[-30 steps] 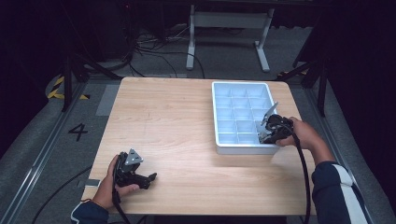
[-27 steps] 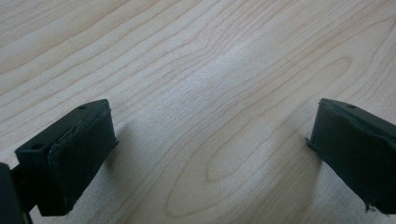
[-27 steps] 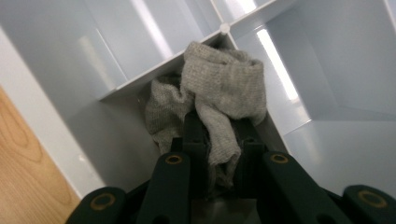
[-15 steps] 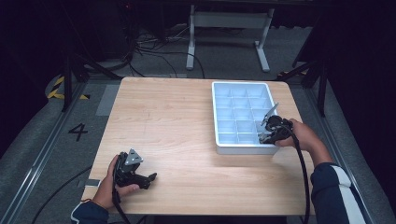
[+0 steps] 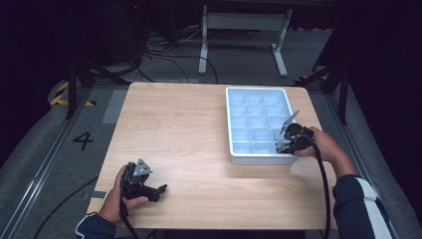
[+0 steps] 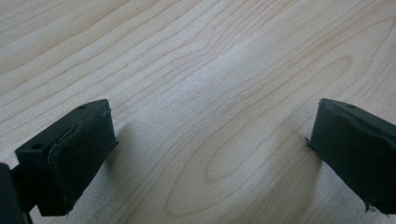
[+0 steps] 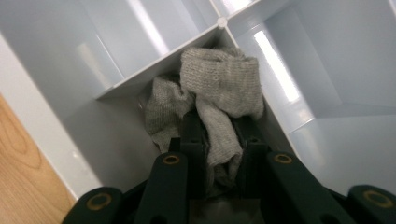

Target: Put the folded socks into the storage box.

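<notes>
Grey knitted cloth is pinched between the right gripper fingers inside a corner compartment of the tray; it should be released low. Left gripper fingers are spread, empty.

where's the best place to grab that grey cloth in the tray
Grip the bunched fold of the grey cloth that sticks up in the middle, coming straight down from above. It sits crumpled in a corner compartment of the tray, so the walls block any sideways approach. The right hand-held gripper is already shut on its lower end.
</notes>
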`<control>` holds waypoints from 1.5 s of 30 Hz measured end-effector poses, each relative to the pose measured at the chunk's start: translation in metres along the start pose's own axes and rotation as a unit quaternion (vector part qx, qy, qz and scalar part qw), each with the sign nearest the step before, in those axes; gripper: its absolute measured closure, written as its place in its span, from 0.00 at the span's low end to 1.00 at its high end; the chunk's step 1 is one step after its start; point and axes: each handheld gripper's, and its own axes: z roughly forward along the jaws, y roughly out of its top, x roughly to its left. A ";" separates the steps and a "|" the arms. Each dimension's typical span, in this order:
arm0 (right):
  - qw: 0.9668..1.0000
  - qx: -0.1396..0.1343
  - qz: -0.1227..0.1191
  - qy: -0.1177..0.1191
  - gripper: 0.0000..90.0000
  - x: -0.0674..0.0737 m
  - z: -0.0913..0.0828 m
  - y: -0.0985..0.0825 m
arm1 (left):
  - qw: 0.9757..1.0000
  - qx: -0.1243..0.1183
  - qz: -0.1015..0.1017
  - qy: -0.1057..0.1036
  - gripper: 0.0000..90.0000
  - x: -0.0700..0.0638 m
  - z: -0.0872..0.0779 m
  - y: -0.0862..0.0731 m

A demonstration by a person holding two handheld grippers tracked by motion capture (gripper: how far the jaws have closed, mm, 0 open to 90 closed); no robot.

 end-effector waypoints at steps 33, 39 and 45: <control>0.994 -0.104 0.022 -0.038 0.68 0.009 -0.030 -0.018 | 1.000 0.000 0.000 0.000 0.00 0.000 0.000 0.000; 0.987 -0.145 0.037 -0.055 0.58 0.014 -0.038 -0.023 | 1.000 0.000 0.000 0.000 0.00 0.000 0.000 0.000; 0.982 -0.175 0.040 -0.066 0.51 0.021 -0.045 -0.029 | 1.000 0.000 0.000 0.000 0.00 0.000 0.000 0.000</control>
